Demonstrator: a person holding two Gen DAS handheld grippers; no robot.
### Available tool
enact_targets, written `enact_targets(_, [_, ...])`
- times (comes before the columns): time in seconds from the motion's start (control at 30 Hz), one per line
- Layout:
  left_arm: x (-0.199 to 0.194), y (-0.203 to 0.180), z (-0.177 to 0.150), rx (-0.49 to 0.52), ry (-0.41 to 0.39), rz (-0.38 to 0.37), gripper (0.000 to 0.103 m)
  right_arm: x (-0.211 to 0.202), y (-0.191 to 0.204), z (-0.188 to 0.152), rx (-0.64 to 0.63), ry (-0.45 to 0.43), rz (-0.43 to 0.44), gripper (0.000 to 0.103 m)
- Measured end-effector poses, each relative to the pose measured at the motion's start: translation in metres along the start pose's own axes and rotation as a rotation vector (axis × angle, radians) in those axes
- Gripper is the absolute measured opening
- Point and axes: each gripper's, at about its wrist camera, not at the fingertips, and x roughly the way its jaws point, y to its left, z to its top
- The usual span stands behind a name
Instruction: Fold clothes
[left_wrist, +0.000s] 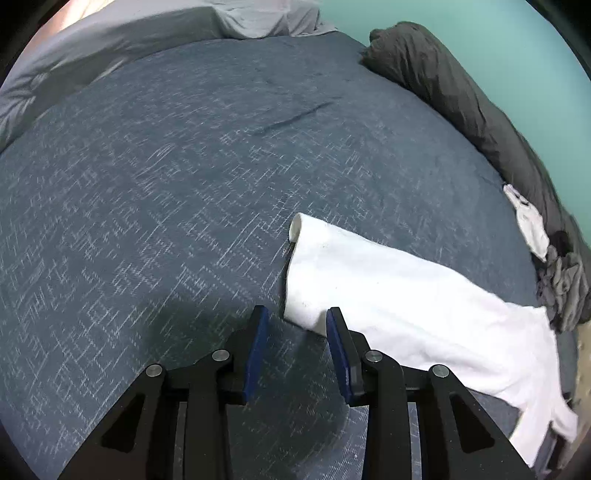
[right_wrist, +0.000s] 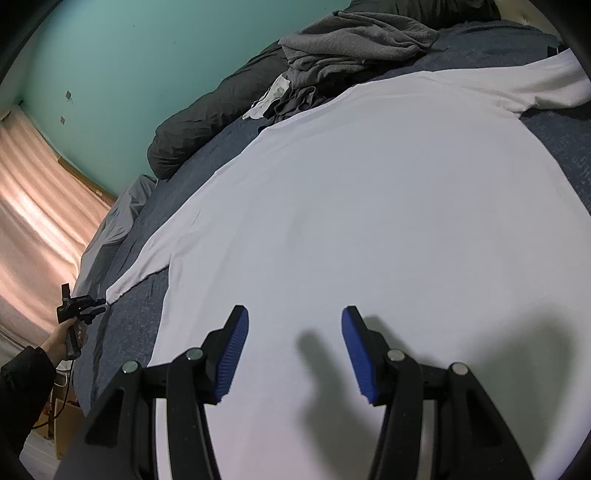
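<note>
A white long-sleeved shirt (right_wrist: 369, 206) lies spread flat on the blue bedspread (left_wrist: 166, 184). In the left wrist view one sleeve (left_wrist: 369, 280) stretches toward me, its cuff end just ahead of my left gripper (left_wrist: 297, 317), which is open and empty, with the sleeve's near corner beside its right finger. My right gripper (right_wrist: 295, 317) is open and empty, hovering over the shirt's body. The left gripper also shows in the right wrist view (right_wrist: 79, 308), held in a hand at the sleeve's end.
A dark grey rolled duvet (left_wrist: 461, 96) lies along the teal wall. A pile of grey clothes (right_wrist: 351, 48) and a small white garment (left_wrist: 528, 221) sit beside it. Light grey bedding (left_wrist: 110, 44) lies at the far end. Pink curtains (right_wrist: 33, 221) hang at the left.
</note>
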Motion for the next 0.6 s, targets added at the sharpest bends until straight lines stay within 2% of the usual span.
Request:
enact_targets(0.03, [0.003,-0.002,0.0,0.002,0.004,0.0,0.033,0.0,0.001,0.0,-0.001,-0.001,0.001,0.053])
enact_targets(0.1, [0.007,-0.006,0.0,0.012,0.011,0.014,0.007,0.001,-0.001,0.001,0.001,0.001,-0.001,0.053])
enact_targets(0.4, [-0.016,-0.018,0.012,0.071,-0.016,0.096,0.005,0.003,-0.001,0.001,0.003,0.006,0.007,0.053])
enact_targets(0.47, [-0.012,-0.017,0.011,0.068,0.0,0.1,0.005,0.003,-0.001,0.001,0.003,0.008,0.01,0.053])
enact_targets(0.53, [0.0,-0.017,0.006,0.066,0.047,0.124,0.008,0.003,-0.001,0.002,0.003,0.013,0.012,0.053])
enact_targets(0.6, [0.002,-0.017,0.0,0.054,0.04,0.143,0.011,0.003,-0.001,0.002,0.004,0.018,0.014,0.053])
